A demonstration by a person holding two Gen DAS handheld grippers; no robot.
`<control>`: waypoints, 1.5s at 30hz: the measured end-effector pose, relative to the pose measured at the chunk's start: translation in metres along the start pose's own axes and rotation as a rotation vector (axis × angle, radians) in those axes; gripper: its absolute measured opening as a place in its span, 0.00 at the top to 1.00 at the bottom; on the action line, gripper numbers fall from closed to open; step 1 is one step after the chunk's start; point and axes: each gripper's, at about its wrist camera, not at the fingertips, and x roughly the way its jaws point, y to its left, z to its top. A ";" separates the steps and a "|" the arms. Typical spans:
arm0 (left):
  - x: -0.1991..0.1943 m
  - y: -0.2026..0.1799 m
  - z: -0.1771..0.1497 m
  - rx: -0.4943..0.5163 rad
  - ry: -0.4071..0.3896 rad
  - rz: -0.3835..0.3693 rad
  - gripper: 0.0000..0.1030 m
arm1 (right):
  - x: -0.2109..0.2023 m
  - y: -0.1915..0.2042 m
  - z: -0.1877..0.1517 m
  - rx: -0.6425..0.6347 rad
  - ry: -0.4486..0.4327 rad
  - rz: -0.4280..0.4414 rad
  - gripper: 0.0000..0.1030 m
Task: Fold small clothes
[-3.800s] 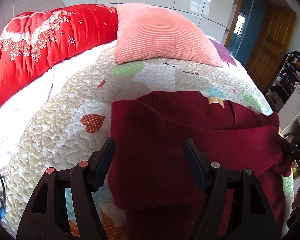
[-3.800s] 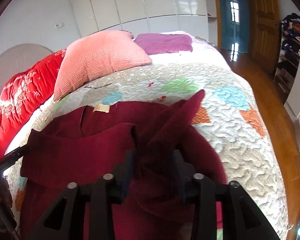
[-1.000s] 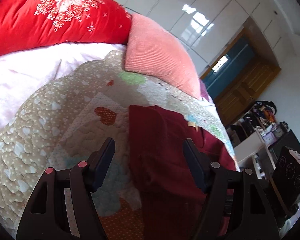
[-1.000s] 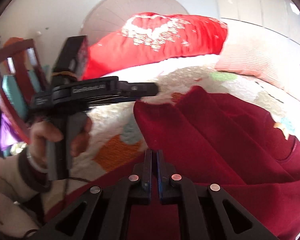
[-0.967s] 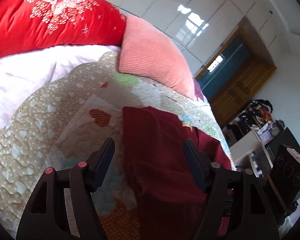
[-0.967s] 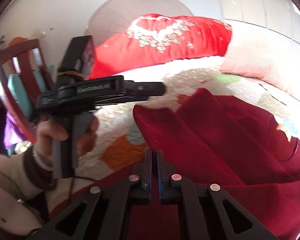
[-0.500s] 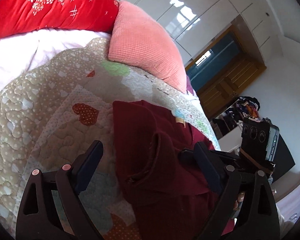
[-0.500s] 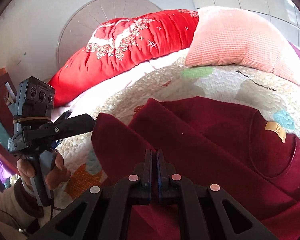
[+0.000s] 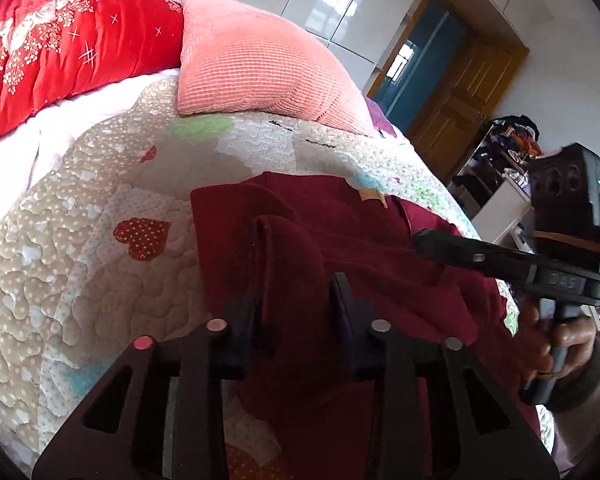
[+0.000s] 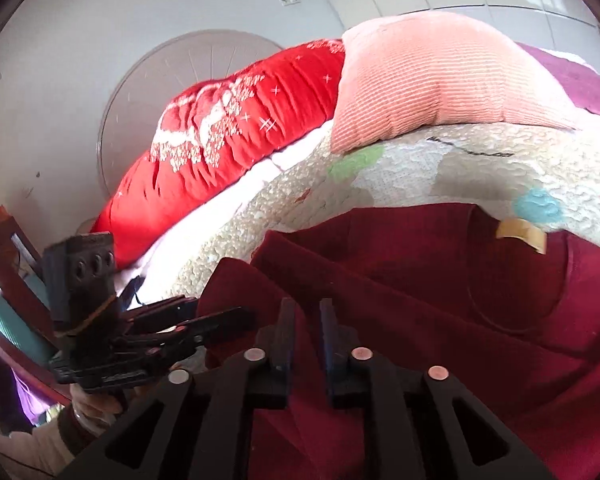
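A dark red sweater [image 9: 340, 240] with a tan neck label [image 9: 373, 197] lies on the quilted bedspread [image 9: 80, 240]. In the left wrist view my left gripper [image 9: 296, 300] is closed on a raised fold of the sweater's sleeve [image 9: 288, 248]. My right gripper shows at the right of that view [image 9: 432, 240], fingers together over the sweater. In the right wrist view my right gripper [image 10: 306, 316] has a narrow gap between its jaws with red cloth in it. The sweater [image 10: 440, 300] fills the foreground there, and my left gripper [image 10: 204, 320] holds its left edge.
A pink ribbed cushion [image 9: 252, 60] and a red embroidered bolster [image 9: 60, 48] lie at the head of the bed. A purple cloth [image 10: 572, 76] lies behind the cushion. A wooden door [image 9: 460, 96] and cluttered shelves [image 9: 508, 156] stand to the right. A wooden chair [image 10: 4, 272] stands at the left.
My left gripper went from wide open to closed on a sleeve fold. My right gripper's jaws parted slightly and it moved closer over the sweater.
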 end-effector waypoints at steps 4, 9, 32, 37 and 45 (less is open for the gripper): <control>-0.013 -0.011 0.008 -0.004 -0.010 -0.015 0.86 | -0.071 -0.035 -0.015 -0.017 -0.080 -0.147 0.55; -0.033 -0.048 0.041 0.023 -0.054 -0.029 0.89 | -0.115 -0.093 -0.016 0.104 -0.108 -0.466 0.52; 0.033 -0.012 0.015 -0.109 0.107 0.238 0.90 | -0.139 -0.223 -0.048 0.595 -0.207 -0.531 0.88; 0.028 0.004 0.005 -0.169 0.082 0.184 0.90 | -0.146 -0.162 -0.063 0.400 -0.135 -0.384 0.49; 0.025 -0.002 0.004 -0.164 0.091 0.198 0.90 | -0.139 -0.130 -0.098 0.274 -0.054 -0.500 0.48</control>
